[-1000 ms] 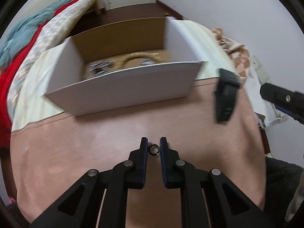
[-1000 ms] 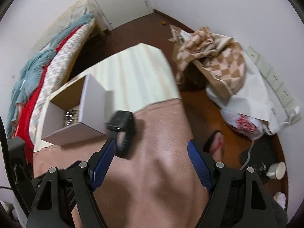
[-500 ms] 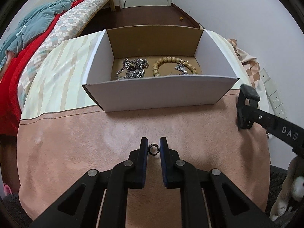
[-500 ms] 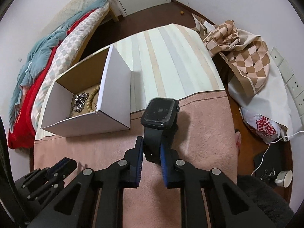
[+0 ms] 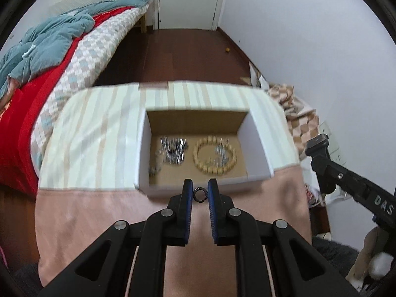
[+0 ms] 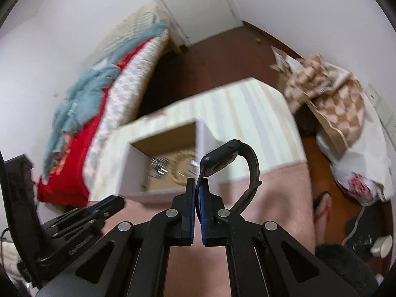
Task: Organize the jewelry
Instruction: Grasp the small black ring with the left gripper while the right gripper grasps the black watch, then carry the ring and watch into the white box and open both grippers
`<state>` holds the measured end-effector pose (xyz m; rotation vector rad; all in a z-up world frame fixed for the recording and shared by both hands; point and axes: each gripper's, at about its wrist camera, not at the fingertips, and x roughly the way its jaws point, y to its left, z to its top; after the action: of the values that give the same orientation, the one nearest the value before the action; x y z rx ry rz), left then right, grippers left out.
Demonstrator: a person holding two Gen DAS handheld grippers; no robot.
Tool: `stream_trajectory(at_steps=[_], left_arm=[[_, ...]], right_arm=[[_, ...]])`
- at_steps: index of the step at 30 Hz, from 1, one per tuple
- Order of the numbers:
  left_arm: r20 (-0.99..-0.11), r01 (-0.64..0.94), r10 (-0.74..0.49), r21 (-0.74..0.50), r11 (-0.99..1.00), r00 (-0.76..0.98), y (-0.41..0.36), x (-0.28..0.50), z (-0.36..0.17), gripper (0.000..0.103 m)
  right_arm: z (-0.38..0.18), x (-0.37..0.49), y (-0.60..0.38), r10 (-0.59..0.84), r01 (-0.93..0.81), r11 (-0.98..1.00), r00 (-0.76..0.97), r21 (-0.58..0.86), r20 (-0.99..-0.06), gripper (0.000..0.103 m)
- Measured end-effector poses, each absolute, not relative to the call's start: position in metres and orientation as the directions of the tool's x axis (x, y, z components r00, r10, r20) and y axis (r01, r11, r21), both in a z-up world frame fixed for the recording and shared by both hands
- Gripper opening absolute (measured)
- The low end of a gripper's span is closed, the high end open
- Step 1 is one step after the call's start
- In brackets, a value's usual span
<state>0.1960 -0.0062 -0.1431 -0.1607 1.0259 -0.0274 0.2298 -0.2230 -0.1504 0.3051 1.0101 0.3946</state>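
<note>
My left gripper (image 5: 200, 193) is shut on a small dark ring (image 5: 200, 194), held in the air at the near wall of the open white cardboard box (image 5: 257, 136). The box holds a silver chain (image 5: 173, 149) and a wooden bead bracelet (image 5: 214, 157). My right gripper (image 6: 197, 193) is shut on the strap of a black smartwatch (image 6: 222, 159), lifted off the pink cloth, with the box (image 6: 160, 143) ahead to the left. The watch also shows at the right in the left wrist view (image 5: 318, 146).
The box stands on a striped cloth (image 5: 94, 133) beyond the pink cloth (image 5: 94, 210). A bed with red and blue covers (image 5: 44, 57) is at the left. A checked cloth heap (image 6: 331, 94) and bags lie on the floor at the right.
Both grippers have risen and moved toward the box. The right gripper shut on the watch strap and lifted the watch off the pink cloth. The ring stays in the left gripper.
</note>
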Motion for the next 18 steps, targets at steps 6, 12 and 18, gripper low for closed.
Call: stream_trajectory(at_steps=[6,12,18], left_arm=[[-0.874,-0.067,-0.112,-0.162,0.985,0.472,0.019,0.247,-0.146,0.010],[-0.906,-0.072,-0.151,-0.194,0.978,0.395,0.036,0.282,-0.166,0.010],[-0.919,-0.096,-0.156,-0.203,0.974,0.361,0.038,0.293,-0.170,0.013]], right_arm=[[-0.137,0.271,-0.175,0.525,-0.273,0.851,0.401,0.449,-0.751,0.003],[-0.165,0.312,-0.139,0.511,-0.317,0.847,0.265,0.427,-0.817,0.003],[-0.189,0.322,-0.122,0.489,-0.363,0.836,0.156,0.411,-0.858,0.004]])
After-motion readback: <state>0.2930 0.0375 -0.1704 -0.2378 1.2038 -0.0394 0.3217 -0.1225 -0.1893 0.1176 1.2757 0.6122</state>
